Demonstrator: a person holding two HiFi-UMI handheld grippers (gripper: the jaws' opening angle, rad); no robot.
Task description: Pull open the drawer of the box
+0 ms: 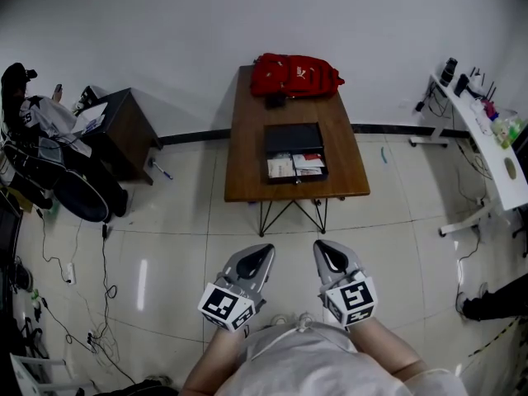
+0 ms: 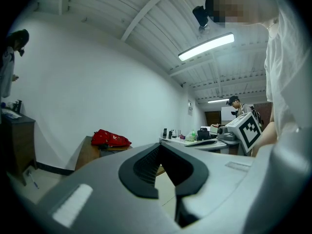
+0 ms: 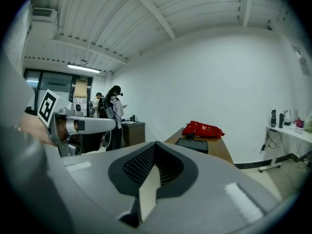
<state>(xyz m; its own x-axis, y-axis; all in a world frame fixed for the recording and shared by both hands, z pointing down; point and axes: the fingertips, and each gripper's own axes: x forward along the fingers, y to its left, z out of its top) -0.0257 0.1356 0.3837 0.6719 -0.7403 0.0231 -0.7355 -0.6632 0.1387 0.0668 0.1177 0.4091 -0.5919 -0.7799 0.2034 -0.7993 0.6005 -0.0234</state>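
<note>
A flat black box lies on the wooden table, far ahead of me. Its drawer stands pulled out toward me, with papers and cards showing inside. Both grippers hang low by my body, well short of the table. My left gripper is shut with nothing in it, its tips meeting in the left gripper view. My right gripper is shut and empty too. In the right gripper view the box appears small on the table.
A red backpack lies at the table's far end, against the wall. A dark cabinet with bags and clothes stands at the left, with cables on the floor. A white desk is at the right. People stand in the background.
</note>
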